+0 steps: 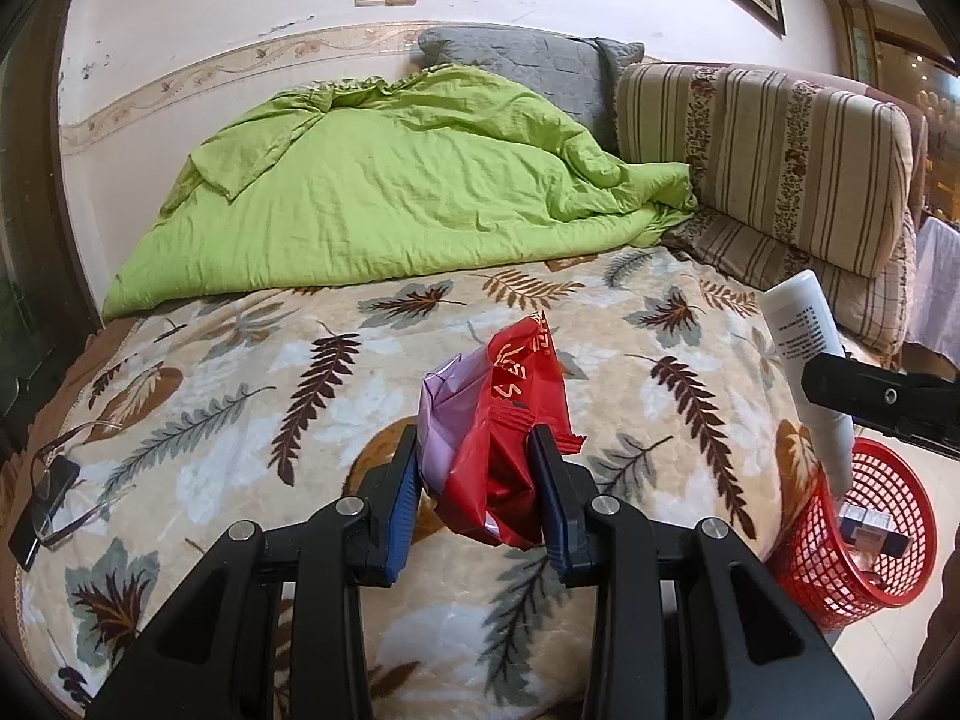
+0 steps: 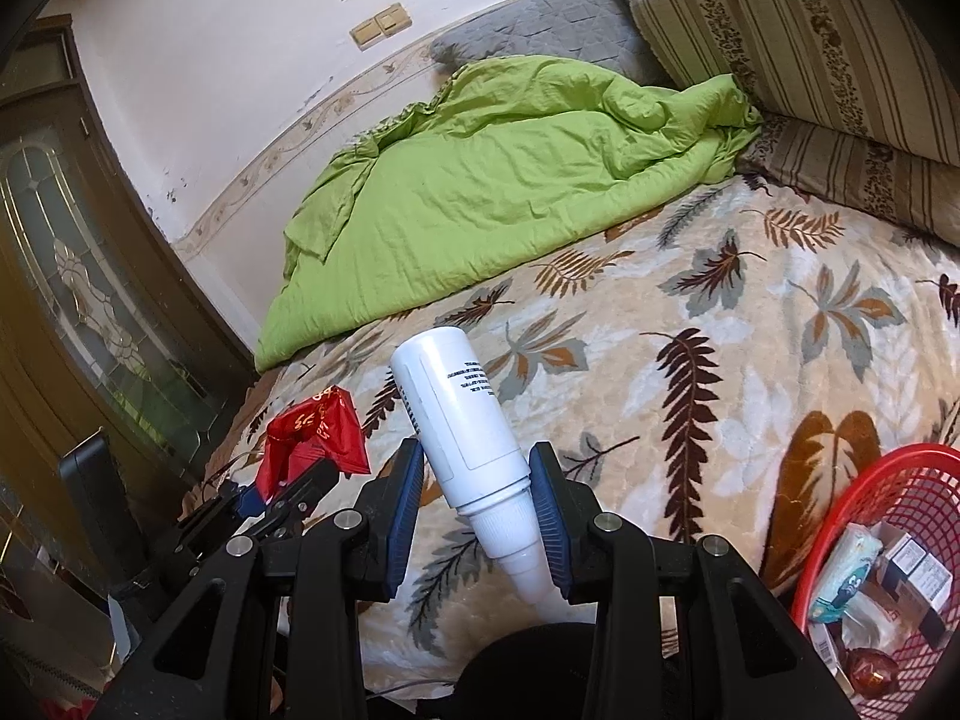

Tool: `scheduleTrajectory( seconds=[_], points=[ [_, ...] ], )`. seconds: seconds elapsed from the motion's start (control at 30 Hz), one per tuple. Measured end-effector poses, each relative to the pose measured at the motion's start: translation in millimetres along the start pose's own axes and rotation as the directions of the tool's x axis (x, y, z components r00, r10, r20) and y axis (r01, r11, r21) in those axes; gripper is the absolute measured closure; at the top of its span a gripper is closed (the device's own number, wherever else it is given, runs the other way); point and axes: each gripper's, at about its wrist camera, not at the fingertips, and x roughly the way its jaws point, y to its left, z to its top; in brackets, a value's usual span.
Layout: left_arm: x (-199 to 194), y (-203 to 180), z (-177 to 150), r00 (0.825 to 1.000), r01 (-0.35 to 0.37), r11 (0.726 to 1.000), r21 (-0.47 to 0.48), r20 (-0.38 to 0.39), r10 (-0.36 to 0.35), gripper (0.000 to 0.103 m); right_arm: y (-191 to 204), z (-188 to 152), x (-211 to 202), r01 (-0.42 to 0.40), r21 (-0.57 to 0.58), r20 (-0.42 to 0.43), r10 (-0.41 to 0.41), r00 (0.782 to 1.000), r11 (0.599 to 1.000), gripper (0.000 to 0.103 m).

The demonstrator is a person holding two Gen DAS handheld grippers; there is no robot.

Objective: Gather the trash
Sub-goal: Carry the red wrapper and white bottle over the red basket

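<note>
left claw: clenching a crumpled red wrapper above the bed, near its front edge. right claw: gripping a white bottle, long axis tilting, nozzle end pointing down. red basket: sitting off the bed's front right corner, already holding trash. the right claw is hanging nearer the basket; the bottle likely drops first.
</note>
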Motion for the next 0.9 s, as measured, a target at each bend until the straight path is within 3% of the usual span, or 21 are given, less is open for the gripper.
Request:
scheduleTrajectory(
  seconds=[0.53,0.9],
  points=[
    [-5,-34,6,0.990,0.141,0.989,0.033,-0.018,-0.140,0.069,-25,-5,-38,0.039,0.059,0.022,-0.040,0.999,0.998,0.064],
    [-12,-81,14,0.962,0.273,0.956,0.110,-0.029,-0.272,0.069,-79,-9,-98,0.187,0.167,0.059,-0.199,0.978,0.968,0.064]
  ],
)
